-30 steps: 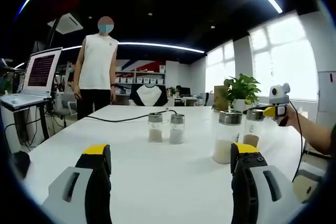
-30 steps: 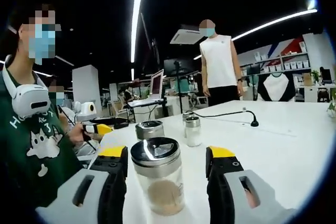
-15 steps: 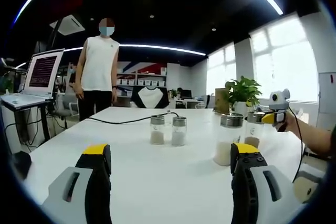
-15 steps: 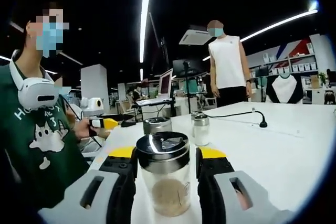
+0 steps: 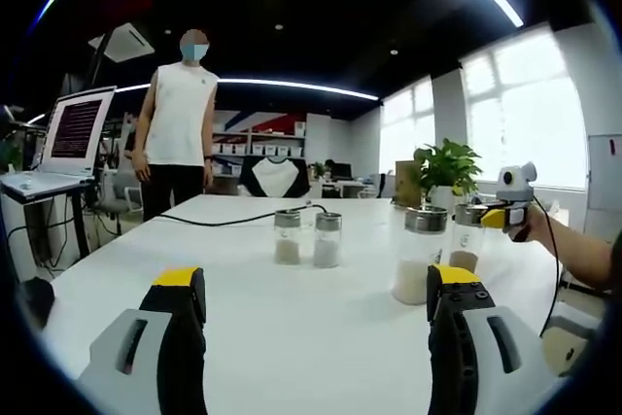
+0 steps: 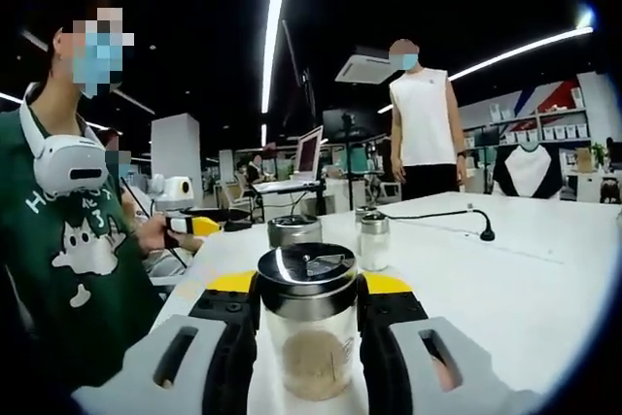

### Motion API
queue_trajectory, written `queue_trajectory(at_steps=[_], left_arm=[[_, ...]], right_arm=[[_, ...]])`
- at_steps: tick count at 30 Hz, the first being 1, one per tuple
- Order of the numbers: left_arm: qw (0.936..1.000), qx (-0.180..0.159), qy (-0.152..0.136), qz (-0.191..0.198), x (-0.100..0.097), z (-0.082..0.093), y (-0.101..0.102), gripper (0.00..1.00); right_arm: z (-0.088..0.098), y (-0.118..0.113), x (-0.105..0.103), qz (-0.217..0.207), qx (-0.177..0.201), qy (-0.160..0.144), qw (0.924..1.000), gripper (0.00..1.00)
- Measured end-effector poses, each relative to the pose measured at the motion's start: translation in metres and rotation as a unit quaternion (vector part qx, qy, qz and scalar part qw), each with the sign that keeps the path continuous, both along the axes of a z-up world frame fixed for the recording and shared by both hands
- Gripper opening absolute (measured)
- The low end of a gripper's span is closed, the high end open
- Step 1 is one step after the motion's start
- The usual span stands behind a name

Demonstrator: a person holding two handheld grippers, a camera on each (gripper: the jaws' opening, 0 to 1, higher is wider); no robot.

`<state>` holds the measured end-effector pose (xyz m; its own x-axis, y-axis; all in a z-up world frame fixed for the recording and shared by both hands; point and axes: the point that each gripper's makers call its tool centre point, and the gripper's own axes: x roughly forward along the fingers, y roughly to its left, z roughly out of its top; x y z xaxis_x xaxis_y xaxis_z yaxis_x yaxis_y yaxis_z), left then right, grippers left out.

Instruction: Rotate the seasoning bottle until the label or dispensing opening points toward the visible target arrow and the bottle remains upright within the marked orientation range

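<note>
Glass seasoning bottle (image 6: 307, 332), round metal lid, clamped by right claw (image 6: 307, 289); left claw (image 5: 316, 289) wide.

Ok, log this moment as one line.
right gripper: shut on seasoning bottle | bottle upright on table | left gripper: open, holding nothing

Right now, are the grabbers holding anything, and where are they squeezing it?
The right gripper squeezes the brown spice jar at its top, just under the dark lid. The left gripper holds nothing; its jaws stand wide apart.
</note>
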<state>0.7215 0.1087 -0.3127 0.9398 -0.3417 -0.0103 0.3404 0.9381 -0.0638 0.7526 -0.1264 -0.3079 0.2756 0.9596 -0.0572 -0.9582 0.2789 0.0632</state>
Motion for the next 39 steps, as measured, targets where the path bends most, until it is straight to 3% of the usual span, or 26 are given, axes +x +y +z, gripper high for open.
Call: queue_trajectory(at_steps=[21,39], left_arm=[[1.0000,-0.001,-0.005,-0.001,-0.0024,0.0050,0.0001,1.00],[1.0000,0.000,0.004,-0.005,-0.0009,-0.0011,-0.0012,1.00]], right_arm=[[0.0000,0.0051,-0.0009,-0.026,-0.013,0.002,0.9996,0.38],[-0.0013,0.0065,0.0015,-0.087,-0.017,0.002,0.9960,0.37]])
